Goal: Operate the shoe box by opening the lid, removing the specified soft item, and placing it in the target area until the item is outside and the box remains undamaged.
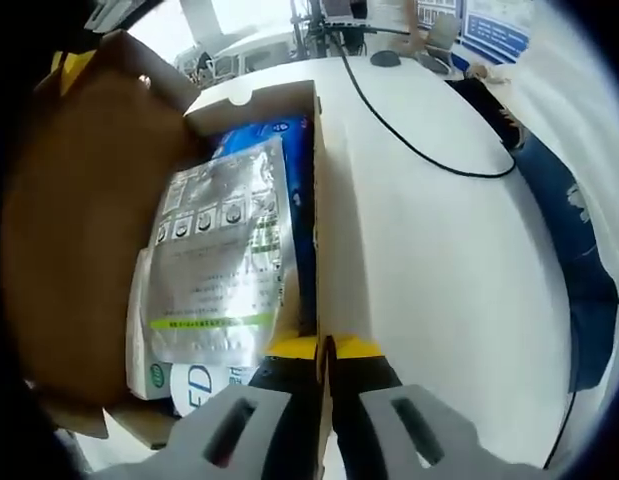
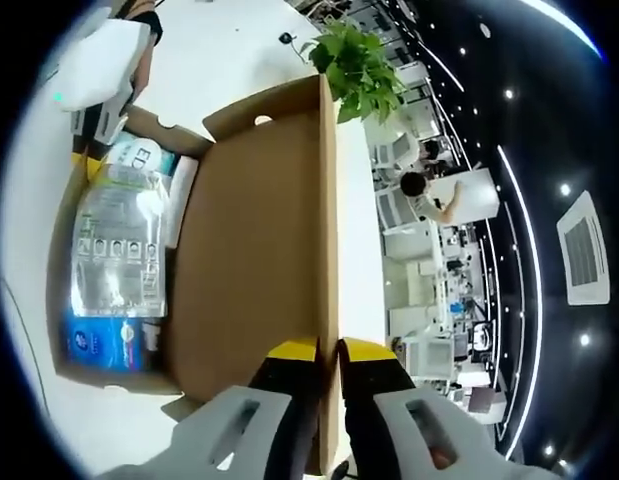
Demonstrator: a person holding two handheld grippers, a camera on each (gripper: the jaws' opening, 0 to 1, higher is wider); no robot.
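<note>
A black cable (image 1: 409, 140) crosses the white table (image 1: 439, 280); left gripper (image 1: 326, 350) pinches the brown cardboard box (image 1: 318, 200) wall, right gripper (image 2: 328, 352) pinches its raised lid (image 2: 259, 250) edge, silver pouch (image 1: 224, 260) inside.

The left gripper (image 1: 325, 352) pinches a cardboard edge between nearly closed jaws; the right gripper (image 2: 327, 352) likewise clamps a cardboard panel's edge.

I can read little: big letters "ED" on the white-blue pack (image 1: 194, 380) at the box's near end in left gripper view, "ED" again in right gripper view (image 2: 139, 160). Silver pouch (image 1: 224, 260) print and icons too small to read.
</note>
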